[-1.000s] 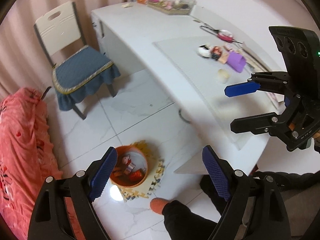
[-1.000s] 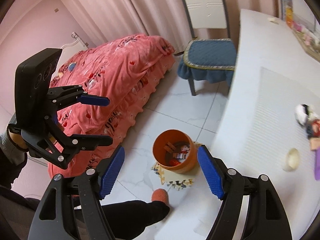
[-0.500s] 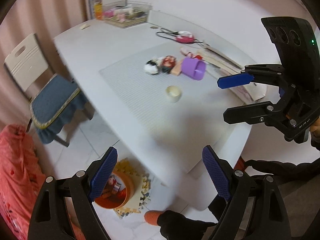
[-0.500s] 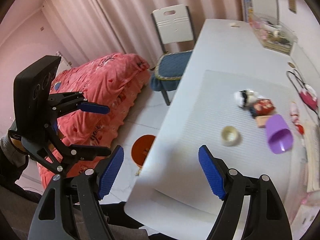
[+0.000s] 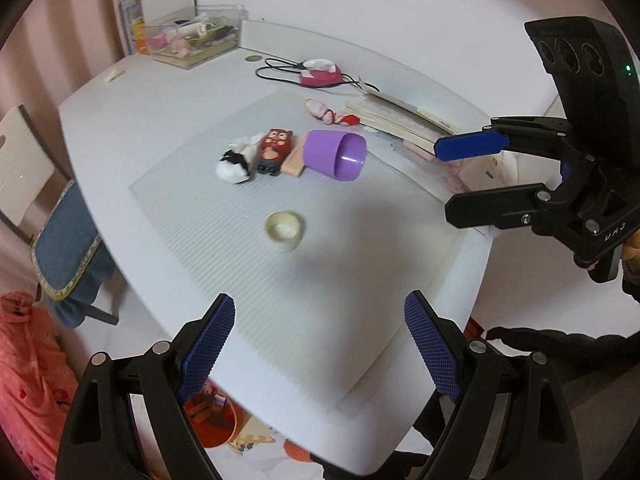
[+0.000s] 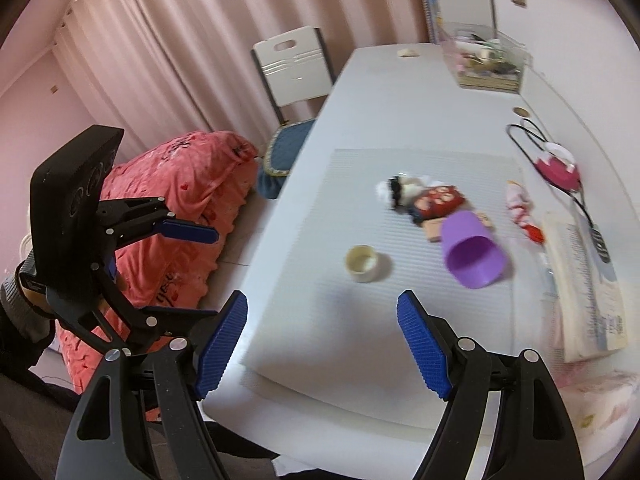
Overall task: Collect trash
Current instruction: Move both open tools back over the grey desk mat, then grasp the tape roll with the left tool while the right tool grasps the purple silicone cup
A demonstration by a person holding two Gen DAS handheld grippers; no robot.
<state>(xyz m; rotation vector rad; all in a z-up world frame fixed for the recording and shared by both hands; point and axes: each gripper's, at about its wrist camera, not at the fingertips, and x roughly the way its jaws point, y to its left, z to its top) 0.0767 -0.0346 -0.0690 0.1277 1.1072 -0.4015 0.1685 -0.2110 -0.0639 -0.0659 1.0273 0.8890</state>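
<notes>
- Trash, five loose pieces, all lying on one grey ribbed mat [image 5: 304,280] on the white bench [image 5: 120,120].
- One small cream ring-shaped tub [image 5: 283,231], upright, open mouth up, alone near the middle of the mat, apart from the other pieces.
- One purple plastic cup [image 5: 334,155], tipped on its side, open mouth facing the near edge of the bench.
- One flat tan block [image 5: 293,160], touching the cup's closed end.
- One red and dark wrapper with a printed cartoon face [image 5: 274,150], just beside the block.
- One crumpled white wad with a black patch [image 5: 236,164], touching the wrapper at the end of the row.
- One orange bin [image 5: 212,420] on the floor under the bench's near edge, largely hidden; small pieces lay inside, count cannot be told.
- Left hand-held gripper [image 5: 318,350]: one, blue pads spread wide, nothing between them, hovering above the mat's near part.
- Right hand-held gripper [image 6: 322,344]: one, jaws wide apart and empty, above the near edge of the mat.
- Other stock on the bench: one clear box of oddments [image 5: 192,36], one pink object with a black cord [image 5: 320,74], one stack of papers [image 5: 400,120].
- One white chair with a blue cushion [image 6: 294,68] at the bench's far end; one bed with a pink-red cover [image 6: 180,208] beside it.
</notes>
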